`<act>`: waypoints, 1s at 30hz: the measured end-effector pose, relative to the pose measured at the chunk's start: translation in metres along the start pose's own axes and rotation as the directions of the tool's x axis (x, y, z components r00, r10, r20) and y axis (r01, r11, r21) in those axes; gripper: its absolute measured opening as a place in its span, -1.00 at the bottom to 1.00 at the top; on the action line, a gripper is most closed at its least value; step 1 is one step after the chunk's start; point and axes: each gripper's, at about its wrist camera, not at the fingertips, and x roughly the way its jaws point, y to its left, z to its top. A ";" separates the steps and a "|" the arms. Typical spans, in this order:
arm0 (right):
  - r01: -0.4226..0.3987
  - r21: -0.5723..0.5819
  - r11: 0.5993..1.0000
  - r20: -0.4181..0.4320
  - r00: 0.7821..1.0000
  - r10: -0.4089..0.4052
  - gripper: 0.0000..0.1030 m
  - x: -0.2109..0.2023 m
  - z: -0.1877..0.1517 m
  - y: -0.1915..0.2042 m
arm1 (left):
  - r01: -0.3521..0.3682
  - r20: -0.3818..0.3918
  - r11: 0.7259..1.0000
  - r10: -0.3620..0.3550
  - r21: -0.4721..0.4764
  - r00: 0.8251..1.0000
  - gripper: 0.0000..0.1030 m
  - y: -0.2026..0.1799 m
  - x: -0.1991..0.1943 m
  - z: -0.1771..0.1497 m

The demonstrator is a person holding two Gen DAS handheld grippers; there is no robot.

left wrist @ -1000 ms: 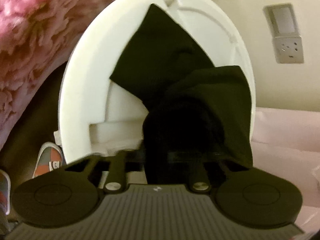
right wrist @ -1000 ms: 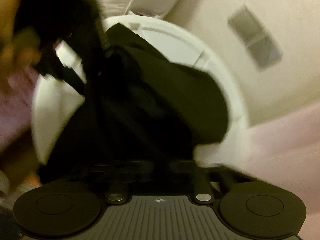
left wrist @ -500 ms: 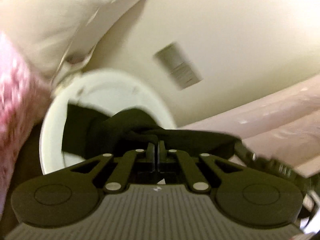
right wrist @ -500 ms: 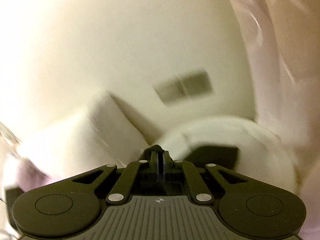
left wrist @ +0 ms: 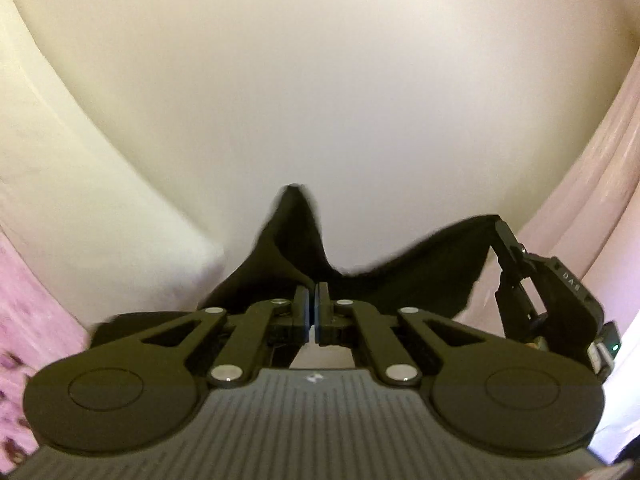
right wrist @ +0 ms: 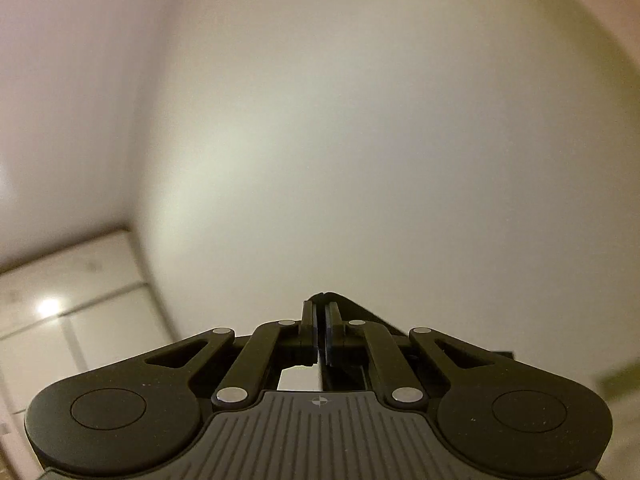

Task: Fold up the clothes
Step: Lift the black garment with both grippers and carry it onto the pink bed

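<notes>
**Both grippers pinching one black garment, held up in the air**

Left gripper (left wrist: pixel 313 304): jaws closed on the black garment (left wrist: pixel 400 276). A peak of cloth stands up just behind the fingertips, and the rest spreads right toward the right gripper (left wrist: pixel 505 236), seen from the side at the far end of that edge. The garment is off any surface here, spanning between the two tools against a plain cream wall (left wrist: pixel 320 80).

Right wrist view: right gripper (right wrist: pixel 321 330) jaws pressed together, a thin dark strip of the same garment (right wrist: pixel 360 312) caught between the pads and trailing off to the right. Very little cloth shows here (most hangs below the frame, out of sight). Cupboard doors (right wrist: pixel 80 312) sit lower left.

Why held this way, as a judgement: two pinches spaced along one edge let the cloth hang and flatten under its own weight before laying it down for a first fold. The edge between them sags slightly, so it isn't taut. Pink fluffy fabric (left wrist: pixel 24 300) at the left edge and pink curtain (left wrist: pixel 600 184) at the right are background.
</notes>
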 end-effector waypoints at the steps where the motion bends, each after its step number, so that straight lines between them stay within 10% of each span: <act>1: -0.058 0.004 0.998 0.022 0.998 0.058 -0.94 0.006 0.001 0.020 | -0.013 0.056 1.000 0.012 0.021 0.998 -1.00 -0.005 -0.029 0.011; 5: -0.275 0.017 0.961 0.087 0.958 0.272 -0.94 0.030 -0.001 0.101 | -0.087 0.289 0.989 0.050 0.118 0.956 -1.00 -0.032 -0.155 0.057; 12: -0.555 0.152 0.817 0.116 0.831 0.543 -0.94 0.058 -0.042 0.229 | -0.332 0.585 0.909 0.131 0.251 0.801 -1.00 -0.113 -0.361 0.089; 18: -0.614 0.302 0.729 -0.014 0.762 0.648 -0.93 0.086 -0.109 0.319 | -0.548 0.637 0.830 0.370 0.100 0.676 -0.98 -0.121 -0.474 0.073; 21: -0.559 0.318 0.766 -0.310 0.701 0.642 -0.93 0.116 -0.169 0.363 | -0.613 0.499 0.783 0.573 -0.101 0.650 -0.51 -0.075 -0.494 0.046; 23: -0.488 0.272 0.830 -0.553 0.626 0.550 -0.78 0.138 -0.222 0.391 | -0.660 0.370 0.713 0.694 -0.237 0.618 -0.51 -0.033 -0.494 0.007; 25: -0.424 0.156 0.892 -0.765 0.519 0.381 -0.69 0.147 -0.285 0.409 | -0.730 0.214 0.582 0.813 -0.358 0.542 -0.51 0.002 -0.494 -0.044; 28: -0.432 0.055 0.900 -0.892 0.384 0.239 -0.69 0.129 -0.357 0.416 | -0.781 -0.013 0.374 0.899 -0.501 0.438 -0.51 0.035 -0.497 -0.128; 30: -0.482 0.062 0.874 -0.946 0.251 0.206 -0.69 0.111 -0.391 0.413 | -0.799 -0.151 0.240 0.913 -0.552 0.378 -0.52 0.029 -0.524 -0.179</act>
